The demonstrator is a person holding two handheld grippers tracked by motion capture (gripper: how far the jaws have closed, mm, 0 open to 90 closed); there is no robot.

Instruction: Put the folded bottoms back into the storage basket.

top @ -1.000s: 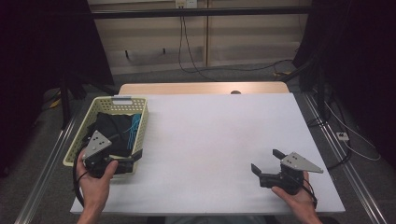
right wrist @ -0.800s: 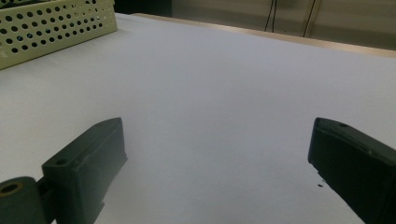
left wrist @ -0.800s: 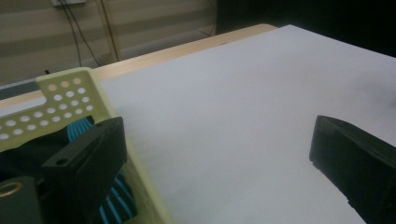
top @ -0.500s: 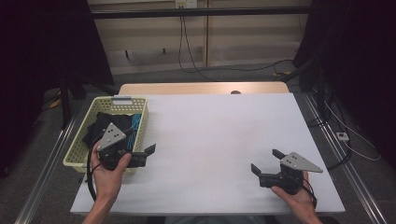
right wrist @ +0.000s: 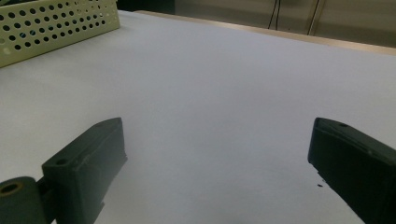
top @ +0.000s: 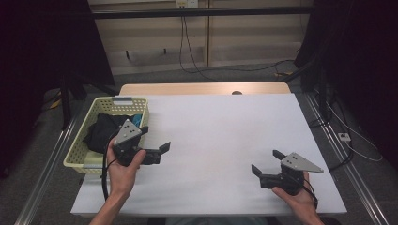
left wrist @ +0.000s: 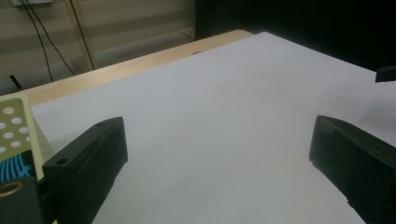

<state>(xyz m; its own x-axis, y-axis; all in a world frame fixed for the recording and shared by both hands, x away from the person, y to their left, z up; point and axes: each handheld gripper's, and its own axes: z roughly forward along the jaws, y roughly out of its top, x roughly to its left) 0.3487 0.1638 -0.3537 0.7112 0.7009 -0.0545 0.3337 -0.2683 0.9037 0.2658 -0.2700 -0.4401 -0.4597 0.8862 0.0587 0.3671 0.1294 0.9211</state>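
Left claw (top: 153, 140) wide open and empty, just beside the yellow basket (top: 80, 149) at the white bench (top: 225, 136) left edge, dark cloth (top: 101, 131) inside basket, right claw (top: 265, 161) wide open, empty, near front right

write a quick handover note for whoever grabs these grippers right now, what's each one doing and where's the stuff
Left gripper: open, nothing held, over the white table just right of the basket.
Right gripper: open, nothing held, near the front right of the table.
Dark clothes lie bunched in the yellow basket at the table's left edge.
Done: nothing is out on the table.
Left: probably reach into the basket and take the clothes out.
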